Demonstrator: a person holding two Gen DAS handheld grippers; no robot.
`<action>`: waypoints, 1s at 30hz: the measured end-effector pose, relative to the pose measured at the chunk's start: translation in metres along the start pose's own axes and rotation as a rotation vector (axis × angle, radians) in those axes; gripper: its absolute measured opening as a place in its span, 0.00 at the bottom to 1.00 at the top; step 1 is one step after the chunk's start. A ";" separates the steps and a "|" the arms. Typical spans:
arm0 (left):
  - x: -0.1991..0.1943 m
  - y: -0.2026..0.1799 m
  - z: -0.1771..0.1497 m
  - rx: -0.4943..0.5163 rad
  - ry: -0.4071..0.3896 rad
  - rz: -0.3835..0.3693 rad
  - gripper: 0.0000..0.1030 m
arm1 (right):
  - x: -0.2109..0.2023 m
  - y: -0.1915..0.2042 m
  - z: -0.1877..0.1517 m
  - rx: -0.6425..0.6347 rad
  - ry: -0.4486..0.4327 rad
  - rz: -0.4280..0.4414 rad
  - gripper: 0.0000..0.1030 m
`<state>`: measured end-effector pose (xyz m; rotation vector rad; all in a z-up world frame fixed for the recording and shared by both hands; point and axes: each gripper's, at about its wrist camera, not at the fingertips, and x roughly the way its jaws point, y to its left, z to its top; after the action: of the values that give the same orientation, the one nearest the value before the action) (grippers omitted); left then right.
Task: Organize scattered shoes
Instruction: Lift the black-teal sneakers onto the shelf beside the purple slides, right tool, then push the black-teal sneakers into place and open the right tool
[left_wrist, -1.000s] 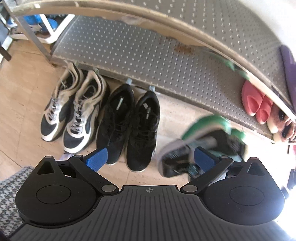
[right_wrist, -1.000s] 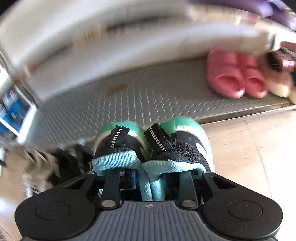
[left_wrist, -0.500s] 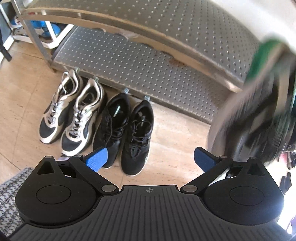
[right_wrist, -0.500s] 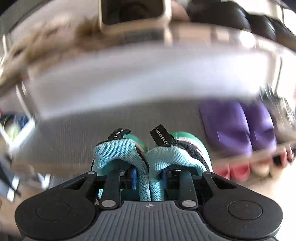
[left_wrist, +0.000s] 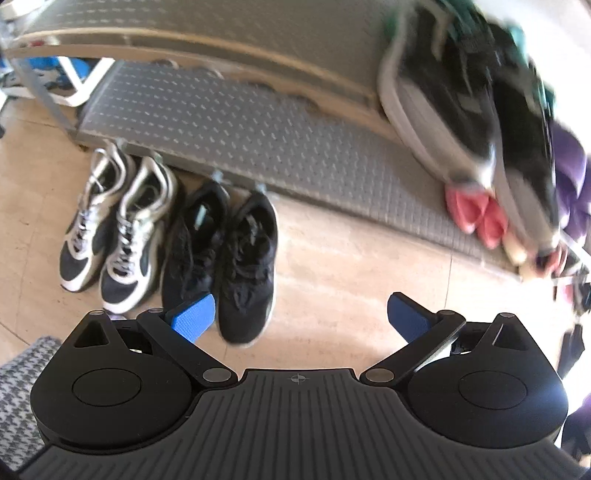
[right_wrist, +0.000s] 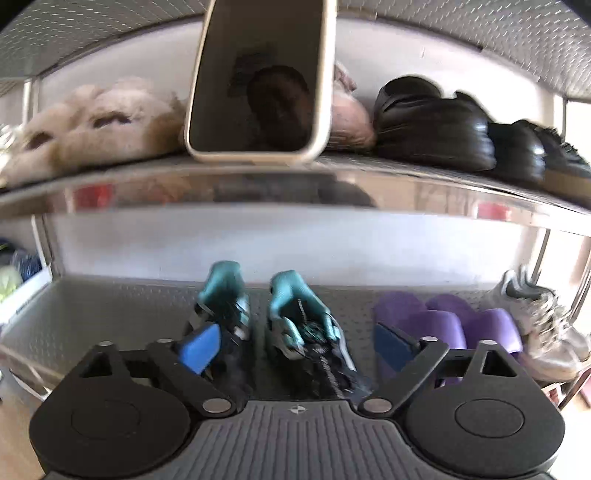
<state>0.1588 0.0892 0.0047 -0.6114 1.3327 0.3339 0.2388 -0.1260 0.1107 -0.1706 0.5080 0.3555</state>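
Right hand-held gripper (right_wrist: 291, 349) spread wide, empty; teal shoes (right_wrist: 273, 328) sit mid-shelf (right_wrist: 110, 306). Left hand-held gripper (left_wrist: 300, 317) likewise. Two pairs (left_wrist: 170, 251) remain on floor (left_wrist: 351, 266).

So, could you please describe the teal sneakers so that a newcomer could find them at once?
Look at the metal shoe rack, on the shelf below the fluffy slippers. The teal sneakers sit mid-shelf, left of the purple slides; only they have teal mesh with black trim.

Teal-and-black sneakers (right_wrist: 295, 332) beside purple slippers (right_wrist: 454, 325); black sneakers (left_wrist: 221, 258) and silver-black trainers (left_wrist: 118, 229) on tan floor (left_wrist: 351, 266); pink slippers (left_wrist: 476, 210); grey dotted shelf (left_wrist: 240, 118)
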 end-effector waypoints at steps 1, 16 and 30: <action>0.004 -0.004 -0.004 0.008 0.015 0.001 0.99 | 0.009 -0.003 -0.005 -0.021 0.047 -0.008 0.88; 0.057 -0.076 -0.054 0.340 0.150 0.069 0.99 | 0.086 -0.030 -0.046 0.012 0.222 0.123 0.88; 0.053 -0.066 -0.048 0.306 0.149 0.049 0.99 | 0.097 0.023 -0.032 -0.077 0.324 0.000 0.83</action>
<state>0.1683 0.0023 -0.0371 -0.3517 1.5082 0.1208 0.2951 -0.0844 0.0322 -0.3059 0.8146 0.3496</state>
